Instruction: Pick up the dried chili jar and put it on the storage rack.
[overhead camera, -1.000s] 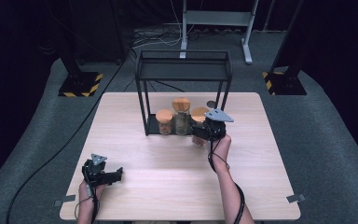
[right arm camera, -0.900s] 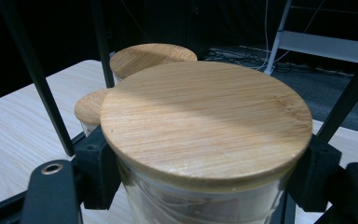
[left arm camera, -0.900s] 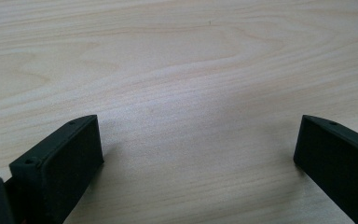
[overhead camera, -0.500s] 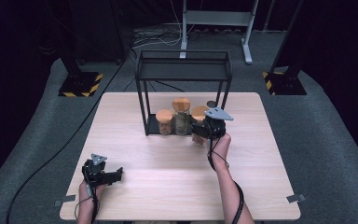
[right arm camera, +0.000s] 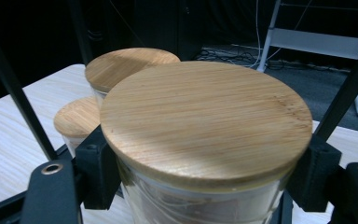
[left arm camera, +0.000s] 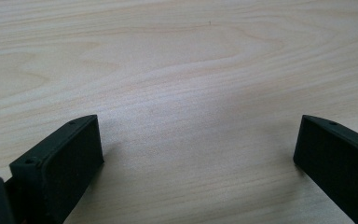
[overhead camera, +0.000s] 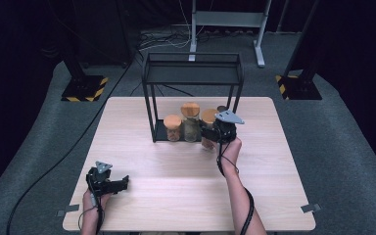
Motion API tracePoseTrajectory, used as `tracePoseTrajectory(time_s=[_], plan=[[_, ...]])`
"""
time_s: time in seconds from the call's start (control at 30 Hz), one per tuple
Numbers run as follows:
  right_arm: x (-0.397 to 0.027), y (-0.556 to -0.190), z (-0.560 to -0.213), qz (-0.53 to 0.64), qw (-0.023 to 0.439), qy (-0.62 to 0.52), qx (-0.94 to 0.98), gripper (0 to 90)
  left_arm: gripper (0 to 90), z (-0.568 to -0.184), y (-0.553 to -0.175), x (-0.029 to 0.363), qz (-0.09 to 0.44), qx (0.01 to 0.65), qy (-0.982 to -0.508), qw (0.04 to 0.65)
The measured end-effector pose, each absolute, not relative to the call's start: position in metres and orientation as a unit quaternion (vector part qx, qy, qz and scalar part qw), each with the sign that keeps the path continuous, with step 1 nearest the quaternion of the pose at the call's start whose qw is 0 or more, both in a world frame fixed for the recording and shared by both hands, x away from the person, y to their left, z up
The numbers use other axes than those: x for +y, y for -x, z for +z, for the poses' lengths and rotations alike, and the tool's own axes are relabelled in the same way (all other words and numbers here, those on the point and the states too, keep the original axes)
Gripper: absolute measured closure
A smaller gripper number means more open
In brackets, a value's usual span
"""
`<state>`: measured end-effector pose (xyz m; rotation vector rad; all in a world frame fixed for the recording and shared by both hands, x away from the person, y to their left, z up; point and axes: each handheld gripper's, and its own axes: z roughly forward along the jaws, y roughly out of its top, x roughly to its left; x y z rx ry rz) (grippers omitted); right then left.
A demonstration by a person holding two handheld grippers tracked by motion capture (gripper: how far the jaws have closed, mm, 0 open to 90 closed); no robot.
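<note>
Nothing has shifted since the earlier frame. My right gripper [right arm camera: 205, 186] pinches the nearest jar [right arm camera: 205, 140] just under its bamboo lid, at the rack's [overhead camera: 192, 73] right front. My left gripper [left arm camera: 198, 154] rests spread on the table [overhead camera: 176, 196].

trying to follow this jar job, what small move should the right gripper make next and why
Probably a short lift or a pull toward the person. The right gripper is shut on the jar just under its wooden lid, beside two other jars at the rack. A straight, small move should keep it from knocking them. The left gripper rests open over the table.
</note>
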<state>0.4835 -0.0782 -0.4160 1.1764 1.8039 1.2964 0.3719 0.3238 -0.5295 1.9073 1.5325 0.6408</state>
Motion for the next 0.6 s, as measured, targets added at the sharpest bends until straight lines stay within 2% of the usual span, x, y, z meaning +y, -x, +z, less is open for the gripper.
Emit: tracePoseTrajectory(time_s=[0.6], plan=[[-0.0783, -0.4922, -0.4194, 0.486, 0.319, -0.455, 0.675, 24.6, 0.5, -0.5295, -0.3718, 0.3237, 0.241, 0.578, -0.719, 0.302]])
